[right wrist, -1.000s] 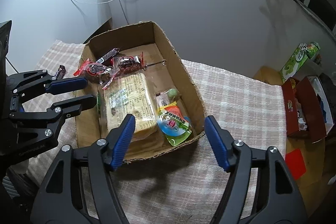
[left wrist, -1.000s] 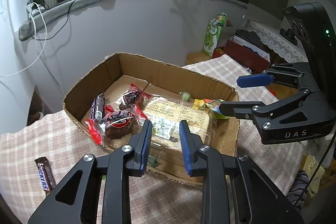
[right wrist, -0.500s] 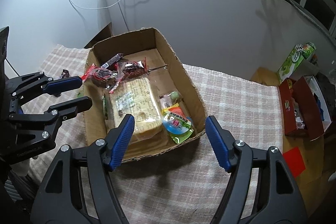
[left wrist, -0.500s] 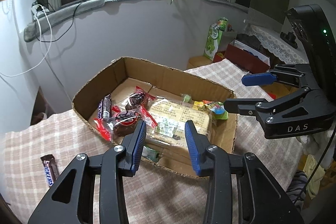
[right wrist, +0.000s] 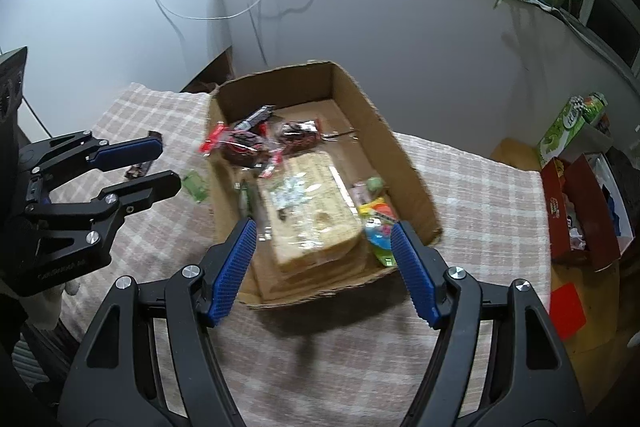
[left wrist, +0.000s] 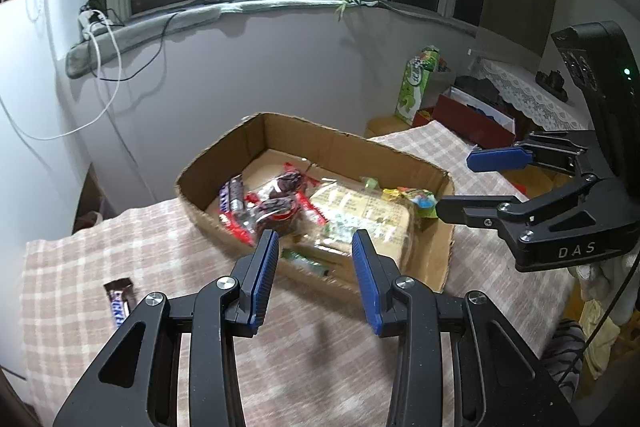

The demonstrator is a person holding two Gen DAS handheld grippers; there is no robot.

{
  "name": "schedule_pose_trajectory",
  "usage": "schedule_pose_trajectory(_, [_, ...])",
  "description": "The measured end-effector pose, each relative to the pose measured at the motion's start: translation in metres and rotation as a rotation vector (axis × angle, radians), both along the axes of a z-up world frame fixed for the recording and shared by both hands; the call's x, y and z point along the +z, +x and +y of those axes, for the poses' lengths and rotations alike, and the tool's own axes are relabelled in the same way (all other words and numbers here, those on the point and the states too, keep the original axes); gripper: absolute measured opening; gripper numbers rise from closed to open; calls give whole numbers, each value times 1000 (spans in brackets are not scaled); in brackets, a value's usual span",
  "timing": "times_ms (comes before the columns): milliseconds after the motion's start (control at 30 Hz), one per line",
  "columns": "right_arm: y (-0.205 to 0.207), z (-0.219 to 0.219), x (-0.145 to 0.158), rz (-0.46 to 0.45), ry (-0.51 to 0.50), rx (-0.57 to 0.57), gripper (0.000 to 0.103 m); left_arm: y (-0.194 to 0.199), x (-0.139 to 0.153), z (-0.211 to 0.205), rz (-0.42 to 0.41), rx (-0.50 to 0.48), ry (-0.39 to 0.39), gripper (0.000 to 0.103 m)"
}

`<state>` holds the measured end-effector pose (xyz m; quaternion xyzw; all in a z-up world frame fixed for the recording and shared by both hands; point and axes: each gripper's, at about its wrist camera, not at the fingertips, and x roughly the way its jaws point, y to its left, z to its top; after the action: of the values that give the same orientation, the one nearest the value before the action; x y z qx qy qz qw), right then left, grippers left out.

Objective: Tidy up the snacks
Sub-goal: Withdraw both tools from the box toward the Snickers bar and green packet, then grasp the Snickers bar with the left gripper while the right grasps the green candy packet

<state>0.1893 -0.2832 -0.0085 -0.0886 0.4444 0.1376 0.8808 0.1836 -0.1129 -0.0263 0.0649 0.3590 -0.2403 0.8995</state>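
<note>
Most of the snacks already sit in the cardboard box point(left wrist: 328, 143) on the checked tablecloth point(left wrist: 80, 267), so the sorting looks nearly finished, with stragglers left outside. Inside lie a big flat pack of crackers point(right wrist: 308, 203), red-wrapped sweets point(left wrist: 276, 211) toward the far left and a small bright packet point(right wrist: 378, 223) at the right. The chocolate bar point(left wrist: 118, 303) lies on the cloth left of the box, near the left gripper point(left wrist: 314, 275), whose jaws stand narrow and empty. The right gripper point(right wrist: 324, 267) hangs at the near edge of the box, jaws wide, holding nothing. A small green packet point(right wrist: 195, 185) lies just outside the box's left wall. Next, I'd guess, the left gripper must swing left, drop and pinch that bar.
</note>
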Motion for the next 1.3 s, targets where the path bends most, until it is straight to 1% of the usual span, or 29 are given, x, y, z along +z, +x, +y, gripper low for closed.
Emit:
schedule_pose_trajectory(200, [-9,27,0,4,23,59,72,0,-1,29,7,39,-17,37])
schedule_pose_trajectory(467, [-15,75,-9,42,77,168,72,10,-9,104,47,166,-69,37])
schedule_pose_trajectory(600, [-12,103,-22,55,51,217,72,14,-17,145,79,238,-107,37])
schedule_pose_trajectory(667, [-7,116,-30,63,39,232,72,15,-21,158,94,259,-120,37])
schedule_pose_trajectory(700, [-5,122,-34,69,35,240,72,16,-24,166,103,272,-126,40])
schedule_pose_trajectory(733, [-2,127,-38,72,29,245,72,16,-26,169,107,279,-127,44])
schedule_pose_trajectory(833, [9,142,-50,81,0,259,72,19,-36,178,127,283,-133,45])
schedule_pose_trajectory(967, [25,159,-69,106,-47,268,71,25,-49,178,155,270,-136,45])
schedule_pose_trajectory(1033, [31,166,-75,122,-62,277,63,30,-56,176,169,258,-135,45])
schedule_pose_trajectory(1200, [45,181,-93,146,-128,293,62,41,-70,173,195,244,-128,45])
schedule_pose_trajectory(1267, [48,187,-95,131,-164,302,55,44,-72,170,195,237,-110,45])
schedule_pose_trajectory(1300, [51,190,-97,130,-182,306,54,46,-73,170,195,235,-106,45])
